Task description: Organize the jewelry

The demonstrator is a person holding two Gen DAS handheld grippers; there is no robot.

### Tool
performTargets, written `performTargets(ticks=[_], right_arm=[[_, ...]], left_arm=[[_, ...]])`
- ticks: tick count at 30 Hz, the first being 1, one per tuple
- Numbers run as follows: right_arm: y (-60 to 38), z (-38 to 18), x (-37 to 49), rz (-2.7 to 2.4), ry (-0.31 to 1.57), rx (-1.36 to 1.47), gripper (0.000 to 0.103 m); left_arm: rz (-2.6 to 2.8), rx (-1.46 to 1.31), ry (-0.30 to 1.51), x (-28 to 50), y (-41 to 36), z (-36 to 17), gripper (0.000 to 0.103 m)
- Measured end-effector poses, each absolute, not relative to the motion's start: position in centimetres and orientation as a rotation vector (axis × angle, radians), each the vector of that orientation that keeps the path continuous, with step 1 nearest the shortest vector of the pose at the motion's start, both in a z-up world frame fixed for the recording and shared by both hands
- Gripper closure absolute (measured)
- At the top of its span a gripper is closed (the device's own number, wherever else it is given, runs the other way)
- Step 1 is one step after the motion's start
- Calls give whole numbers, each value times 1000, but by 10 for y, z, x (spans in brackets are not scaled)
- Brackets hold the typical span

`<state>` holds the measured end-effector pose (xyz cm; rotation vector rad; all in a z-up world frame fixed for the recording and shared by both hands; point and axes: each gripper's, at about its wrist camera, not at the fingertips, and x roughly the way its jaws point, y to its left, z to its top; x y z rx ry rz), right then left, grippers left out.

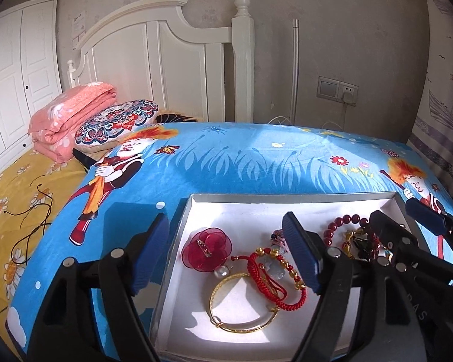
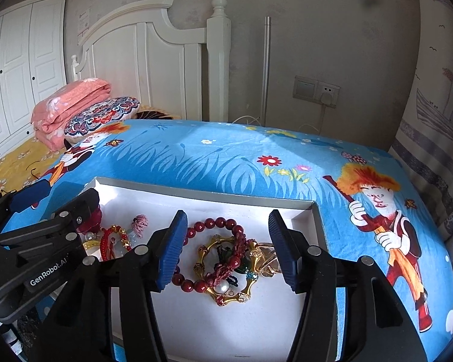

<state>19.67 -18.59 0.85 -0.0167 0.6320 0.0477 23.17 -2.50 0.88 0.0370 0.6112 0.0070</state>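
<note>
The jewelry lies in a shallow white box [image 1: 196,211] set on the bed's blue cartoon sheet [image 1: 256,163]. At the box's left end a red flower brooch [image 1: 207,252] sits just beside a gold bangle [image 1: 244,303], which a red braided cord bracelet [image 1: 274,283] crosses. At the right end a dark red bead bracelet [image 2: 214,226] lies tangled with a gold ornate bangle [image 2: 226,271].

The left claw [image 1: 226,253] is spread wide and empty, straddling the box's left wall; the right claw [image 2: 228,247] is also spread and empty, hovering over the right-hand tangle.

The main risk, as I judge it, is snagging: closing on the bead bracelet would likely drag the gold bangle up with it, then drop it outside the box. The thin cord could slip from the pads. A claw finger catching the wall could tip the light box.
</note>
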Motion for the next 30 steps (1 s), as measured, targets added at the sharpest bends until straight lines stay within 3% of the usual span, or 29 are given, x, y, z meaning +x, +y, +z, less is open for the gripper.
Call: performTargets(ticks=[2, 7, 12, 30], right_arm=[[-187, 11, 194, 47, 629, -15, 40], [-193, 21, 183, 36, 618, -2, 32], [-201, 38, 166, 15, 592, -13, 19], [-221, 54, 96, -6, 560, 40, 19]], left_arm=[[10, 36, 597, 229, -24, 14, 18], [4, 39, 569, 218, -24, 28, 13], [-11, 27, 550, 205, -22, 43, 5], [-10, 3, 502, 129, -17, 60, 5]])
